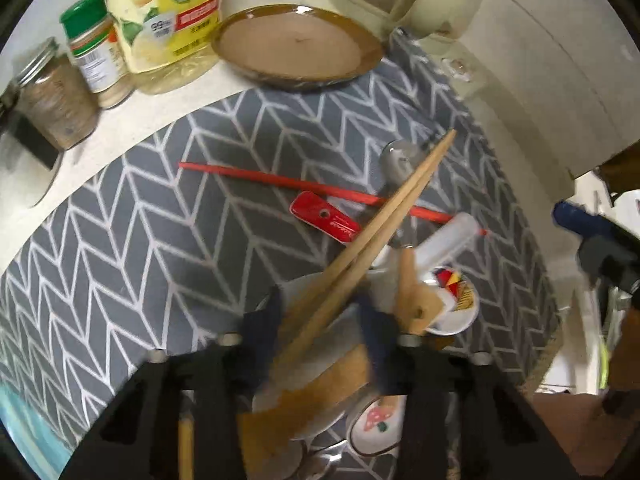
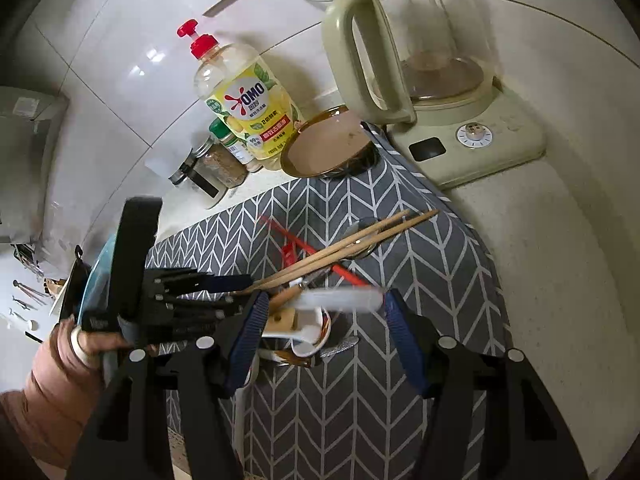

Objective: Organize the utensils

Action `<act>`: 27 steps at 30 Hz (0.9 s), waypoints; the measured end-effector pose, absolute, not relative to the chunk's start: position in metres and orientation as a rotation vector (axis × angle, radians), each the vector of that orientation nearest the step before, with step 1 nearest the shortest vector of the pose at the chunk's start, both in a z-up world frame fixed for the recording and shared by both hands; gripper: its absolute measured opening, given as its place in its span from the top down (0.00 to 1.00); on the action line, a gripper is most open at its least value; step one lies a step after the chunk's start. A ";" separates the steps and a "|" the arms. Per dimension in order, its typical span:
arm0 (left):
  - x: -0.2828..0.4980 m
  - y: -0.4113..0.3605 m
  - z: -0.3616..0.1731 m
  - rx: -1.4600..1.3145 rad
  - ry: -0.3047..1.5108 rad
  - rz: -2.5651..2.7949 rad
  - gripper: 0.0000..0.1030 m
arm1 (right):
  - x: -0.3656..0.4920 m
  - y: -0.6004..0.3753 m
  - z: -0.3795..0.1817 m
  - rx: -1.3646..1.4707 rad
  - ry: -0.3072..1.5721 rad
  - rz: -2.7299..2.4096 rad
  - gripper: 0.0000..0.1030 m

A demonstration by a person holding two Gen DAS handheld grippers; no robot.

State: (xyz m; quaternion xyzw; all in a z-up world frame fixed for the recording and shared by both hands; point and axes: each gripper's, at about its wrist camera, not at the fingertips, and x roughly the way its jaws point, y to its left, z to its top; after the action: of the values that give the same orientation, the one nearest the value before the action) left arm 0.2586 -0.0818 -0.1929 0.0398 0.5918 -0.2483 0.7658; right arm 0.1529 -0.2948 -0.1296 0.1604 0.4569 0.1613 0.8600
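Observation:
My left gripper point(image 1: 320, 316) is shut on a pair of wooden chopsticks point(image 1: 384, 220) and holds them slanting above the grey chevron mat point(image 1: 160, 240). Below it lie a pile of utensils: a white spoon point(image 1: 444, 240), a wooden spatula point(image 1: 412, 296), small patterned ceramic spoons point(image 1: 460, 300) and a red ceramic spoon point(image 1: 324, 214). A red chopstick point(image 1: 280, 180) and a metal spoon point(image 1: 400, 160) lie on the mat. My right gripper point(image 2: 324, 312) is open, its jaws either side of the blurred white spoon point(image 2: 340, 300) over the pile. The chopsticks also show in the right wrist view point(image 2: 360, 240).
A brown plate point(image 1: 296, 44) sits at the mat's far edge. A yellow detergent bottle point(image 2: 248, 108), spice jars point(image 1: 96, 52) and a cream kettle on its base point(image 2: 416, 56) stand behind. The counter edge runs on the right point(image 1: 560, 320).

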 end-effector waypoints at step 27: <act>0.154 0.043 -0.178 -0.568 1.322 -0.347 0.92 | 0.220 -0.219 -0.156 0.351 0.993 0.504 0.62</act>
State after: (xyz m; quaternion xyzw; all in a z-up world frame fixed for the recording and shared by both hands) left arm 0.1539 0.0433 -0.1780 -0.2587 0.6024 -0.1583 0.7383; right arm 0.2195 -0.2191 -0.1556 0.1657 0.4688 0.2379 0.8344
